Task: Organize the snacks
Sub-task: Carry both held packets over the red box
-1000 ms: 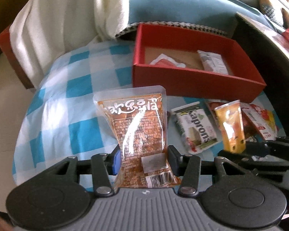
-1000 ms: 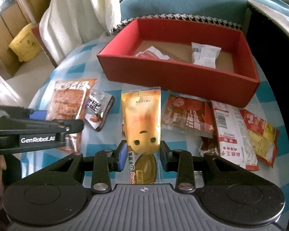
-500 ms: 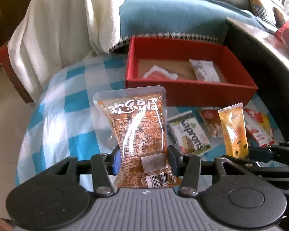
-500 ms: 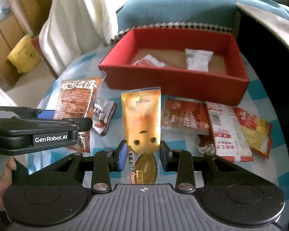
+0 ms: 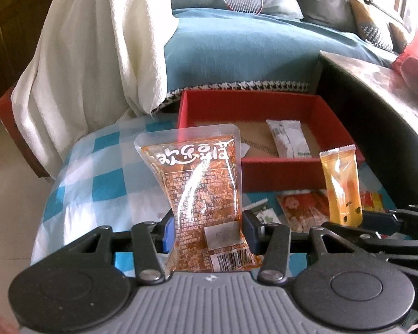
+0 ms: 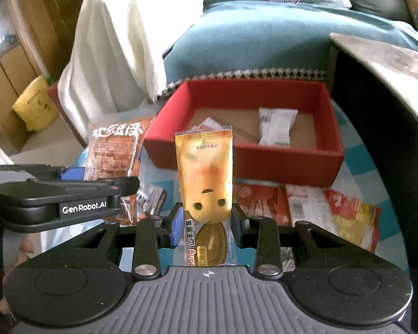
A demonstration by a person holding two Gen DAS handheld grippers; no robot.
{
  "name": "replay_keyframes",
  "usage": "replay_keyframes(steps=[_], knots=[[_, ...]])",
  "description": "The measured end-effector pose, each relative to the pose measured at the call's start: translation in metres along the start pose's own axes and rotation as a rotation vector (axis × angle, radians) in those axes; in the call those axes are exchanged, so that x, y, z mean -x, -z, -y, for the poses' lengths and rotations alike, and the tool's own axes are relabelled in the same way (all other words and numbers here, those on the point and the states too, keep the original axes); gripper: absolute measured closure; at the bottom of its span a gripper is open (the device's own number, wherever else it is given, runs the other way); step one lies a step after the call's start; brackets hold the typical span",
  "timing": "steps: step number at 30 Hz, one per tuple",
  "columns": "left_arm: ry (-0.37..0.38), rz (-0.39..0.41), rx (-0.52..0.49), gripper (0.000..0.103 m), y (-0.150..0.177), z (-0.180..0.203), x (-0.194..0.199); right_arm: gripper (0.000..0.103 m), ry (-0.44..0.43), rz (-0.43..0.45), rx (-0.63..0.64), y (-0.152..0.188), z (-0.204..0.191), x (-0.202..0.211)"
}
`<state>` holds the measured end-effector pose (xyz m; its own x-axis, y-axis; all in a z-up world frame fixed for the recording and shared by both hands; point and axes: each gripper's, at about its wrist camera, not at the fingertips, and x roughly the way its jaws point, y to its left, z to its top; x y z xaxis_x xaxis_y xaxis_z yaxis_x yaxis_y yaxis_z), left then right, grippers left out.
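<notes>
My left gripper [image 5: 207, 229] is shut on an upright orange-brown snack pouch [image 5: 200, 183] with white lettering, held above the checked cloth. My right gripper [image 6: 206, 226] is shut on a yellow snack packet [image 6: 204, 172] with a small face printed on it, also upright. Each held packet shows in the other view: the yellow packet [image 5: 341, 186] at the right, the brown pouch [image 6: 112, 147] at the left. Beyond both stands a red box [image 5: 278, 175] [image 6: 264, 164] holding a white packet [image 5: 288, 139] [image 6: 276, 126] and another partly hidden one.
Several loose snack packets [image 6: 315, 208] lie on the blue-and-white checked cloth [image 5: 97, 172] in front of the box. A dark table edge [image 5: 376, 139] rises at the right. A white blanket [image 5: 97, 55] and blue sofa [image 5: 250, 50] lie behind.
Both grippers have risen with their packets and tilted up, so the red box sits lower and farther off and more of the sofa shows. Both grips are unchanged.
</notes>
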<state>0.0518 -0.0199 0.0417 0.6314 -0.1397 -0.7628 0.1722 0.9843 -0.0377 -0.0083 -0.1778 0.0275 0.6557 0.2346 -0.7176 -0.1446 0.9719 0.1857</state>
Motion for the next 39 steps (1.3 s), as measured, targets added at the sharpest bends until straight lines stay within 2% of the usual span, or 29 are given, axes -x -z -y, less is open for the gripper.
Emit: replay_keyframes(steps=[24, 39], knots=[[-0.008, 0.105, -0.018, 0.061, -0.054, 0.018, -0.010, 0.060, 0.055, 0.146, -0.029, -0.053, 0.035, 0.001], [-0.040, 0.133, -0.050, 0.061, -0.082, 0.028, -0.032, 0.060, 0.087, 0.162, -0.021, -0.078, 0.045, -0.017]])
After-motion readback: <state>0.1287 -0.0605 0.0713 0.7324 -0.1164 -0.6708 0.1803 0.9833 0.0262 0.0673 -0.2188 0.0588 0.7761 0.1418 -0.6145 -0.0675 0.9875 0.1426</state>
